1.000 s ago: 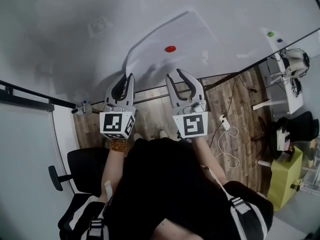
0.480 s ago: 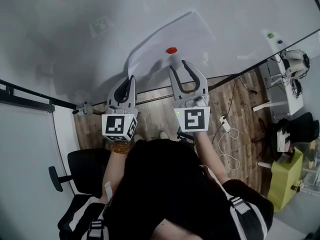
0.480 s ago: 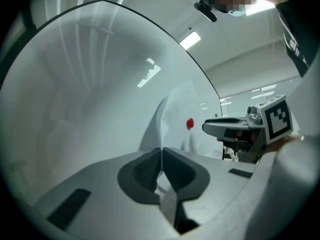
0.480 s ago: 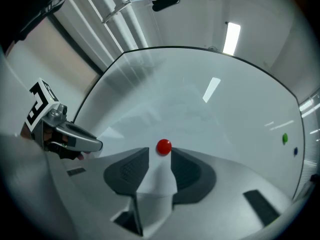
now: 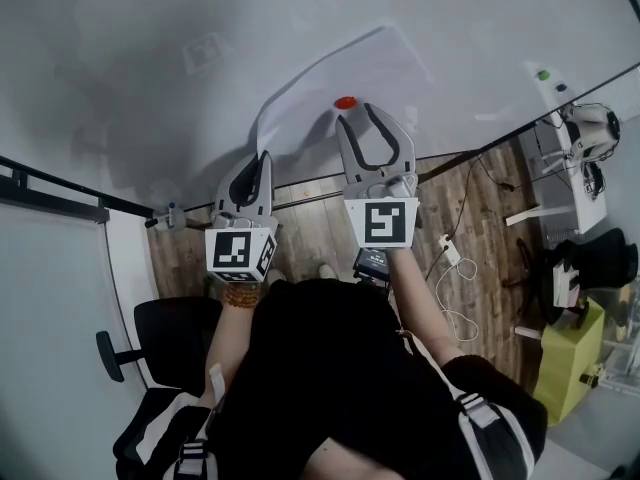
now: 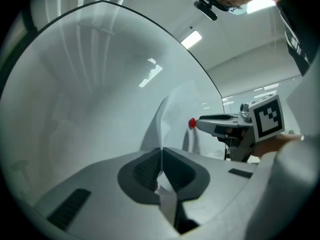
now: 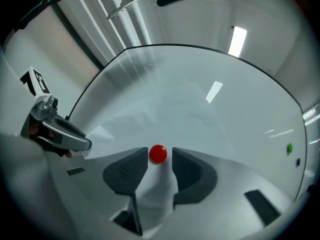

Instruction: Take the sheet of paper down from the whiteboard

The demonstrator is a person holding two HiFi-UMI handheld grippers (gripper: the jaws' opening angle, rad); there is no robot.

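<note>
Glossy whiteboard reflecting lamps; thin matt paper, creased at the ribbed dark pads of the left gripper; shiny red magnet between the matt grey jaws of the right gripper.

**Paper on whiteboard, one corner lifted**

White sheet of paper sits tilted on the whiteboard, pinned by a round red magnet near its lower edge. Its lower left corner bends off the board; the rest seems flat.

Left gripper now clamps the sheet of paper — right gripper, jaws just widening, is up around the red magnet.
</note>
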